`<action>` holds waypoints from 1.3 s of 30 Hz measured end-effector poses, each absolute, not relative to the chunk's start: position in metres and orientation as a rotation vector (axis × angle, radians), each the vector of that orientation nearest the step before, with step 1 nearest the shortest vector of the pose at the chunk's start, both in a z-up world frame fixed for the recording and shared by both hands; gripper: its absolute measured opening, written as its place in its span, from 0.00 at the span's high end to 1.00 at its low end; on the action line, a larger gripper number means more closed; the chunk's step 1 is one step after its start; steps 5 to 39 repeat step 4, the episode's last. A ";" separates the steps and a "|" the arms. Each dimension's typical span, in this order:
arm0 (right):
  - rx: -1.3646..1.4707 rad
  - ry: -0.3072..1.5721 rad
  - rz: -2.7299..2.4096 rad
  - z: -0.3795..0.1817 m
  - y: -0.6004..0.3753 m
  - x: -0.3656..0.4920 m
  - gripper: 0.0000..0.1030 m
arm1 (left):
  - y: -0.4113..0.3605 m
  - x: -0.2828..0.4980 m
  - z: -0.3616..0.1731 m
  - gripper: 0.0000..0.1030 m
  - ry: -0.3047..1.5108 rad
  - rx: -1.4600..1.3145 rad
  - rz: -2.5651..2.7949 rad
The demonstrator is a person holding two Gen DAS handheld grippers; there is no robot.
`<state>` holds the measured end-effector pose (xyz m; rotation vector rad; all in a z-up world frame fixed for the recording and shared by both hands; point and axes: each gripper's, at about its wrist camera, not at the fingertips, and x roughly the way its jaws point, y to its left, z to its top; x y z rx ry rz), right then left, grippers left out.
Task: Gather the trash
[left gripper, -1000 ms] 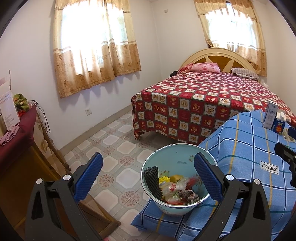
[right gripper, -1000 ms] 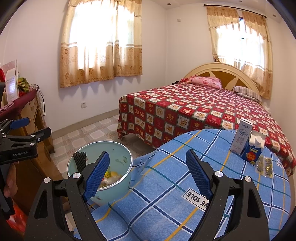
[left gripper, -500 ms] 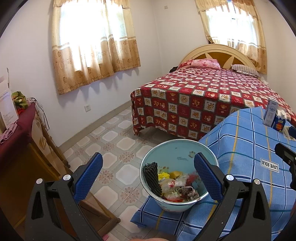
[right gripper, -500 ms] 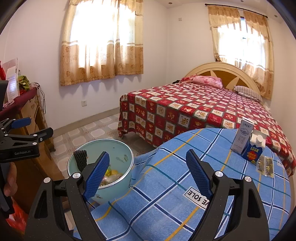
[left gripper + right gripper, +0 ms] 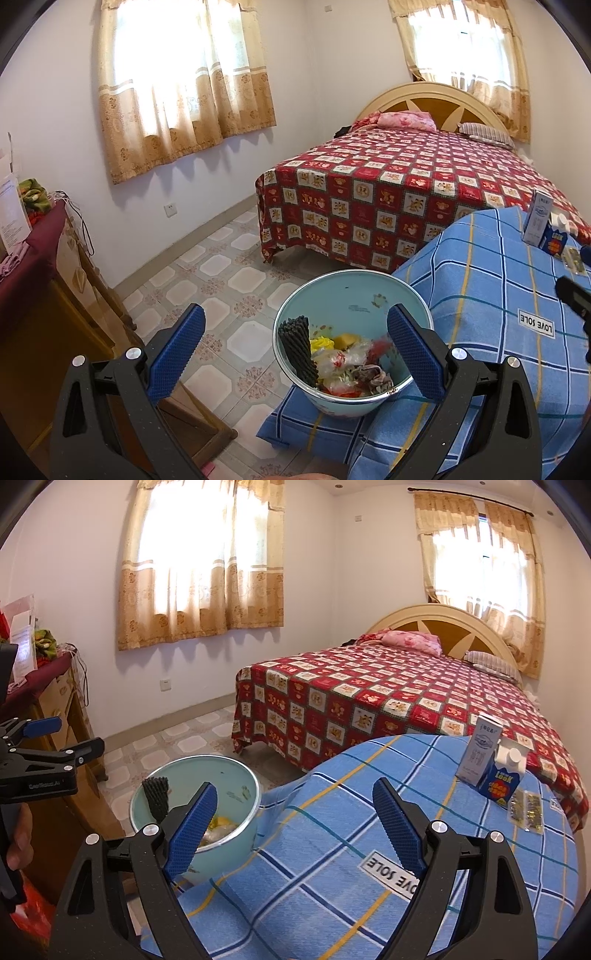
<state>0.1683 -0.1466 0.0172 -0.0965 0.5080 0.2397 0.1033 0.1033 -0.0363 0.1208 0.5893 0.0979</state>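
Both the left gripper (image 5: 295, 354) and right gripper (image 5: 295, 823) hang wide open and empty, the trash basin (image 5: 236, 775) parked at the table's (image 5: 332, 849) edge, presumably to catch the cartons (image 5: 491, 771) next.

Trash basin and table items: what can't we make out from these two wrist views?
- Basin contents, right wrist view: mostly hidden by its wall and the right hand-held gripper.
- Basin bottom, left wrist view: covered by trash.
- Flat packets beside the cartons: print too small to read.
- Blue carton, left wrist view: tiny, near the frame edge.
- Left hand-held gripper: open, holds nothing.
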 end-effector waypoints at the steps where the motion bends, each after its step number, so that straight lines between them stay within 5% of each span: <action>1: -0.091 0.518 0.222 0.016 -0.156 0.171 0.17 | 0.102 0.104 -0.037 0.06 0.592 0.120 0.096; 39: -0.045 0.584 0.154 0.008 -0.193 0.183 0.15 | 0.099 0.104 -0.040 0.06 0.601 0.124 0.091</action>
